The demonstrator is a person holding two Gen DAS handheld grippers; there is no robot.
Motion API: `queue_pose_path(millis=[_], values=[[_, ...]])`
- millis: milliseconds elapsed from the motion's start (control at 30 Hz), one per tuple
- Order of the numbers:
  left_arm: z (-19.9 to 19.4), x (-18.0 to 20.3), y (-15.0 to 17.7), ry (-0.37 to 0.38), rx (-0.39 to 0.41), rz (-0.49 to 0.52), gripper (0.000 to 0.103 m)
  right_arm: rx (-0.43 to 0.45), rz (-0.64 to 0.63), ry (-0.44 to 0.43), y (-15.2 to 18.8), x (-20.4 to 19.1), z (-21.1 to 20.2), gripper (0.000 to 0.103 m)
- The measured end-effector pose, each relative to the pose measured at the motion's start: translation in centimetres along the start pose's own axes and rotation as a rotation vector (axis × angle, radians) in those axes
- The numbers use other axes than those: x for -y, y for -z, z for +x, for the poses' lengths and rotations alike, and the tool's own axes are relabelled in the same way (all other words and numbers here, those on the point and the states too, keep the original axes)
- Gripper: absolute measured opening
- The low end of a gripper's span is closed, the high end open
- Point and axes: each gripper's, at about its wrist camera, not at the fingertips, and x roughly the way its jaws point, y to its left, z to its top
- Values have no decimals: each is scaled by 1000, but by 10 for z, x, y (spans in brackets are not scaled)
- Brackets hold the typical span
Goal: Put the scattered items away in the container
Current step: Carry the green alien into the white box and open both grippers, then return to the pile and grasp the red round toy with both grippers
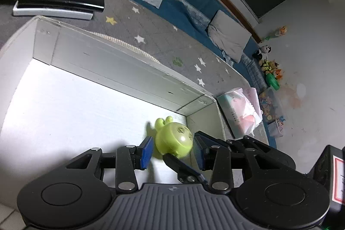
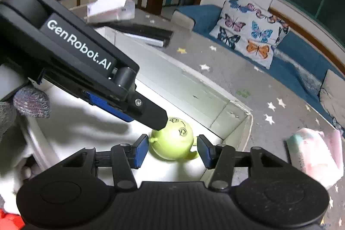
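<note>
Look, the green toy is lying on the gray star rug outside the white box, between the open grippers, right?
Not quite. The green toy lies inside the white box, on its floor, not on the star rug. The right wrist view shows it.

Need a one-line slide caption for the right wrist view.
Open right gripper straddles the green toy inside the white box, left gripper alongside.

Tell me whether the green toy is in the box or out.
In. The green toy lies on the box floor near a corner, walls rising behind it.
</note>
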Motion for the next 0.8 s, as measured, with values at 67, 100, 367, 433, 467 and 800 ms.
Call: queue_pose_path(millis=[67, 100, 367, 433, 467, 800], values=[[-6, 4, 4, -2, 9, 14, 43, 29, 11, -4, 2, 0, -13, 51], [-10, 5, 6, -5, 16, 17, 43, 43, 16, -6, 3, -1, -19, 51], [-44, 15, 29, -9, 65, 56, 43, 145, 30, -37, 16, -22, -71, 51], [-54, 15, 37, -7, 73, 62, 43, 166, 26, -50, 21, -30, -83, 51], [-58, 14, 42, -7, 76, 63, 43, 175, 23, -57, 24, -34, -88, 51], [-107, 6, 88, -6, 121, 84, 43, 204, -24, -155, 62, -88, -130, 51]])
